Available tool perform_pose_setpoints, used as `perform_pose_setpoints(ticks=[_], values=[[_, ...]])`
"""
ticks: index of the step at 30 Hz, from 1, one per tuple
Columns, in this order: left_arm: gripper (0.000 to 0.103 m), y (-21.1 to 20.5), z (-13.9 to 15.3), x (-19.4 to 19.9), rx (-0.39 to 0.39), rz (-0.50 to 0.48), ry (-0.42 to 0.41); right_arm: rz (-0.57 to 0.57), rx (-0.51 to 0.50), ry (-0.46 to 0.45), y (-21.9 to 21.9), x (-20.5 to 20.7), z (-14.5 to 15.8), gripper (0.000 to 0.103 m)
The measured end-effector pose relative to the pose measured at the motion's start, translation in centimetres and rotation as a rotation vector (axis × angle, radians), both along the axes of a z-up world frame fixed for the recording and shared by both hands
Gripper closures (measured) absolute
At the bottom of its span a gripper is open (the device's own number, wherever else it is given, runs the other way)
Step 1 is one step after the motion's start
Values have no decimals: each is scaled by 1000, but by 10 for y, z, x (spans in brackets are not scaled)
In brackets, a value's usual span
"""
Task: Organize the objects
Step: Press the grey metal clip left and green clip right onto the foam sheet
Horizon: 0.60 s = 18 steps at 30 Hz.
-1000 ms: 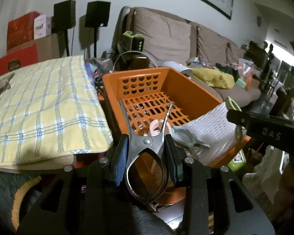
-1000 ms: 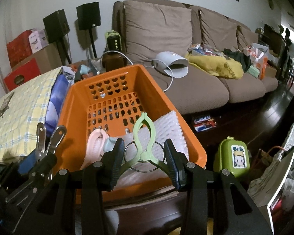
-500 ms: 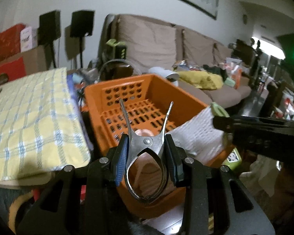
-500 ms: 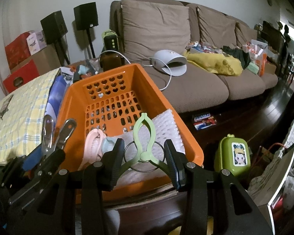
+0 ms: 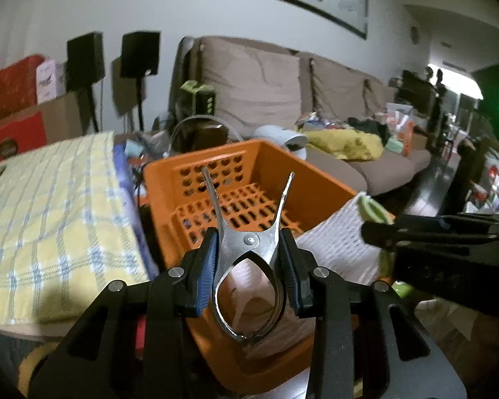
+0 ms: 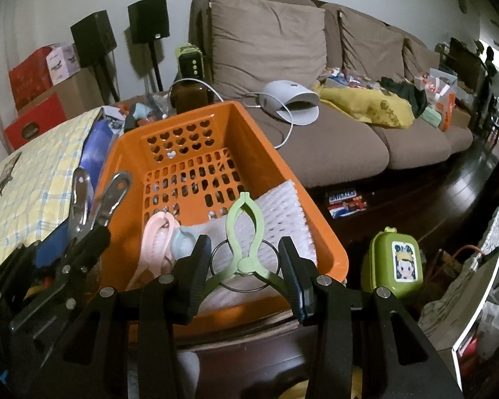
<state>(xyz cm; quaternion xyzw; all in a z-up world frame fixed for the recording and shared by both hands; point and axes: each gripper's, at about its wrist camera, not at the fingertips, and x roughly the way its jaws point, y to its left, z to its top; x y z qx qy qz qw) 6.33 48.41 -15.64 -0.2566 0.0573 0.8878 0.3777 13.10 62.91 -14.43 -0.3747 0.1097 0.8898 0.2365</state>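
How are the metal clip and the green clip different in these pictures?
The metal clip is shiny steel; the green clip is pale plastic with a wire ring. The left gripper squeezes the metal clip, its tips spread; the right gripper holds the green clip, its tips closed. Both are above the orange basket.

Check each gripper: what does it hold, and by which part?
The left gripper clamps a metal spring clip across its body at the pivot. The right gripper squeezes a green plastic clothespin by its two handle ends.

White foam sheet (image 6: 279, 209) hides pink clip's (image 6: 156, 236) end.
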Motion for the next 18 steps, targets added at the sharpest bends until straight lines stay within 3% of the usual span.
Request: perform_pose_setpoints(ticks=[3, 13, 18], values=[[69, 8, -2, -1, -2, -11, 7, 3, -5, -8, 1, 0, -2, 60], [69, 2, -11, -20, 36, 10, -105, 19, -20, -29, 1, -3, -7, 60], [69, 3, -14, -21, 26, 4, -117, 23, -33, -32, 1, -3, -9, 60]])
